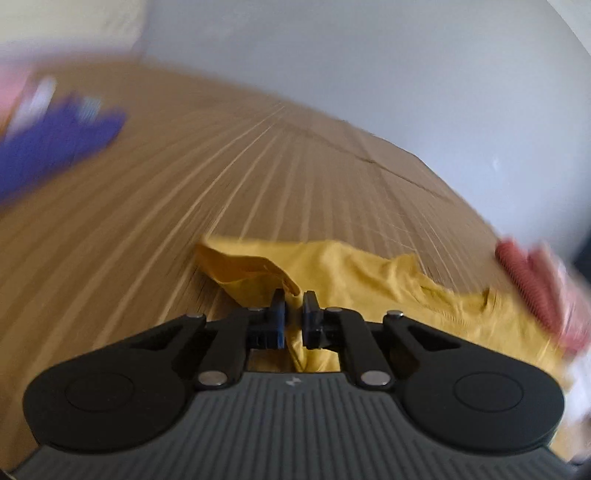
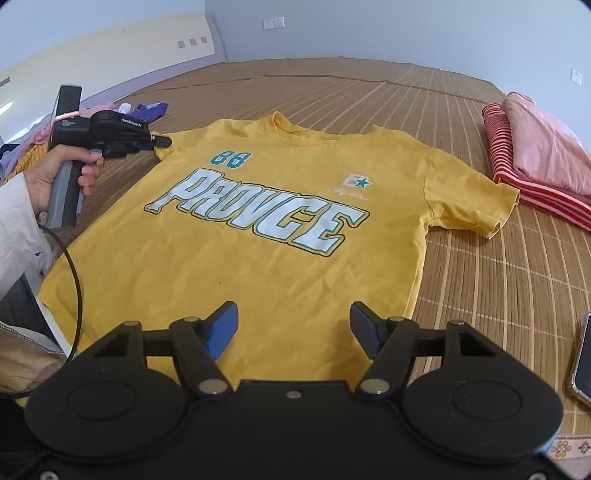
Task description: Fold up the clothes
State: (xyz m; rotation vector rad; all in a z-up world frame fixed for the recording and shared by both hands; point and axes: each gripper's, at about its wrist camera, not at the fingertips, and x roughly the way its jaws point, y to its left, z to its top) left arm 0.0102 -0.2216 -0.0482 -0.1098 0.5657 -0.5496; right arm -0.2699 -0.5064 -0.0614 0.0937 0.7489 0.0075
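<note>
A pale blue-grey wall (image 2: 369, 26) rises behind a wide brown woven bamboo mat (image 2: 498, 280) that covers the whole working surface.

On the mat lies a yellow short-sleeved cotton T-shirt (image 2: 236, 266), spread flat and face up, printed with large white letters edged in teal, a teal "88" above them and a small white crest with a teal star on the chest. Its collar points away toward the far wall and its hem lies nearest the right-wrist camera, so its long axis runs from near to far. One sleeve stretches out toward a folded stack of red-striped and pink clothes (image 2: 532, 162) at the mat's right edge.

The right gripper (image 2: 291, 328) hovers over the hem with its jaws spread wide and nothing between them.

The left gripper (image 1: 294, 317), held in a person's hand (image 2: 55, 177) with a pale sleeve, is at the shirt's other sleeve. The left wrist view is blurred, but it shows the jaws clenched on a fold of the yellow fabric, which rises between the blue pads (image 1: 280, 319).

A loose heap of purple and pink clothes (image 2: 147, 109) lies at the far left. A phone (image 2: 583, 362) rests at the right edge.
</note>
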